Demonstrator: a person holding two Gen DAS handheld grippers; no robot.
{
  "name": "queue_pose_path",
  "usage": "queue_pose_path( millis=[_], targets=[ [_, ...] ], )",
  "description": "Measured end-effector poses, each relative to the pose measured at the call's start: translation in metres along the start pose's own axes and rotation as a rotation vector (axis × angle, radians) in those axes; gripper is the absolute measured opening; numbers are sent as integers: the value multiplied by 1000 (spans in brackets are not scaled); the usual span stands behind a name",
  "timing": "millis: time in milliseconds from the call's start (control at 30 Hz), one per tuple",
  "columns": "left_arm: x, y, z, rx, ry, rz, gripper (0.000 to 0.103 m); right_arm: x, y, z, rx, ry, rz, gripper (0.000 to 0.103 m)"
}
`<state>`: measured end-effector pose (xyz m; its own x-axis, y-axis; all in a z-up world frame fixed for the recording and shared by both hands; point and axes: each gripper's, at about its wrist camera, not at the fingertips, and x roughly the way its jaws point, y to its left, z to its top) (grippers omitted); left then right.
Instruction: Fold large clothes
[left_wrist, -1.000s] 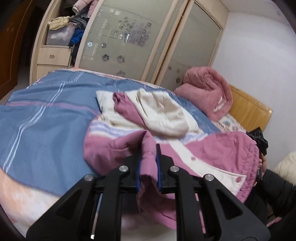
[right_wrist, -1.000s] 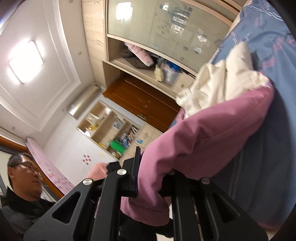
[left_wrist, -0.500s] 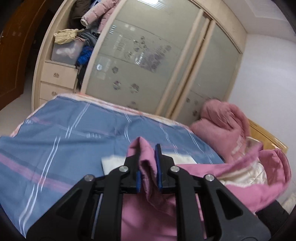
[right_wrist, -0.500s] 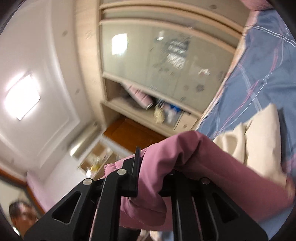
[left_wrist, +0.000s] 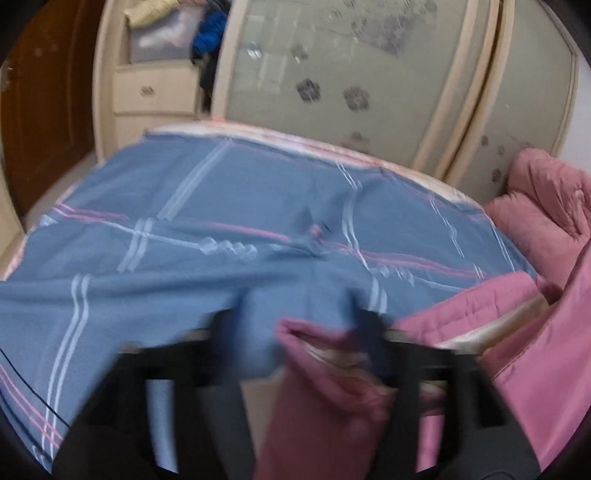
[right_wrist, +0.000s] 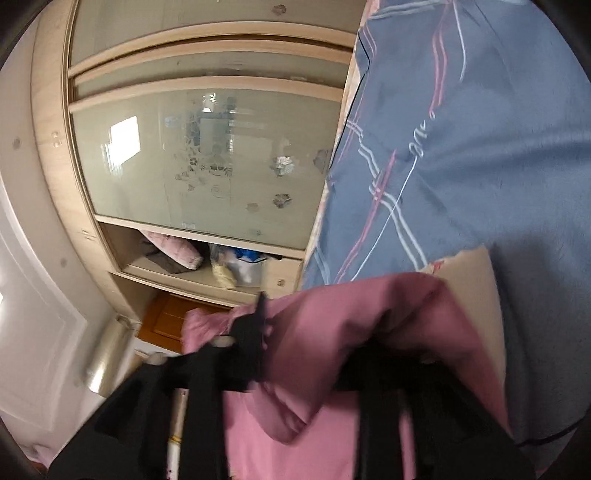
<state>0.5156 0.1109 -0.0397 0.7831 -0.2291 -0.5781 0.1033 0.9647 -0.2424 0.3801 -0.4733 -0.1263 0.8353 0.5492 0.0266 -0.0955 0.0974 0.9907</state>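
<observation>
Centrally in the left wrist view, the left gripper (left_wrist: 295, 325) appears motion-blurred with its jaws spread apart; a fold of the pink padded garment (left_wrist: 325, 387) lies between them against the right finger, and whether that finger touches it cannot be told through the blur. More of the garment, with a cream lining showing at its edge, spreads along the lower right over the blue plaid bedspread (left_wrist: 240, 206), which covers the bed. A bundled pink quilt (left_wrist: 543, 206) sits at the far right of the bed, and a wardrobe with frosted sliding doors (left_wrist: 332, 74) stands behind, beside open shelves (left_wrist: 166, 40) holding folded items. Seen from the right wrist, the right gripper (right_wrist: 306, 354) has its jaws spread around a thick bunch of the same garment (right_wrist: 332, 332), which drapes over and between the fingers; a firm pinch cannot be confirmed.
</observation>
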Motion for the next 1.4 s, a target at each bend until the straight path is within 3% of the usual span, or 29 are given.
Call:
queue_pose_path(
  millis=[33, 133, 200, 233, 267, 300, 400, 500, 600, 767, 833, 933, 1000, 1067, 1167, 1200, 1300, 1367, 1400],
  targets=[
    [-12, 7, 3, -27, -77, 2, 93, -8, 7, 0, 1, -48, 21, 102],
    [-69, 31, 17, -180, -357, 17, 101, -38, 35, 5, 16, -212, 49, 102],
    [-98, 38, 28, -256, -410, 47, 101, -60, 74, 1, -76, -335, 31, 102],
    [-113, 30, 34, -236, -419, 50, 101, -64, 93, -2, -142, -359, 7, 102],
    [-124, 17, 36, -190, -426, 52, 101, -61, 121, -10, -252, -365, -68, 102],
    [-134, -1, 36, -118, -429, 62, 101, -50, 150, -23, -388, -351, -195, 102],
    [-152, -80, 21, 158, -382, 65, 101, 0, 200, -84, -729, -287, -506, 102],
    [-136, -150, -15, 361, -240, 32, 101, 55, 204, -138, -936, -201, -695, 102],
    [-83, -198, -54, 467, -132, 80, 101, 112, 176, -170, -1067, -168, -868, 102],
    [0, -218, -78, 557, -127, 262, 101, 169, 105, -157, -1081, -103, -1018, 102],
    [29, -209, -78, 542, -92, 264, 101, 187, 74, -139, -1057, -52, -1073, 102],
    [56, -194, -66, 488, -49, 226, 101, 200, 52, -124, -1079, -34, -1074, 102],
    [63, -182, -53, 480, -84, 277, 101, 204, 46, -116, -1085, -38, -1065, 102],
    [75, -159, -38, 456, -127, 386, 101, 198, 36, -95, -1000, -41, -1036, 102],
    [94, -110, -22, 336, -104, 475, 101, 192, 33, -70, -903, -55, -1003, 102],
    [99, -100, -20, 310, -93, 497, 101, 184, 30, -55, -860, -106, -1043, 102],
    [108, -56, -22, 234, -46, 469, 101, 158, 15, -14, -679, -183, -1134, 102],
    [100, -52, -21, 225, -70, 471, 101, 137, -12, 11, -505, -170, -1127, 100],
    [99, -53, -22, 227, -83, 473, 101, 130, -15, 11, -488, -190, -1103, 98]
  ],
)
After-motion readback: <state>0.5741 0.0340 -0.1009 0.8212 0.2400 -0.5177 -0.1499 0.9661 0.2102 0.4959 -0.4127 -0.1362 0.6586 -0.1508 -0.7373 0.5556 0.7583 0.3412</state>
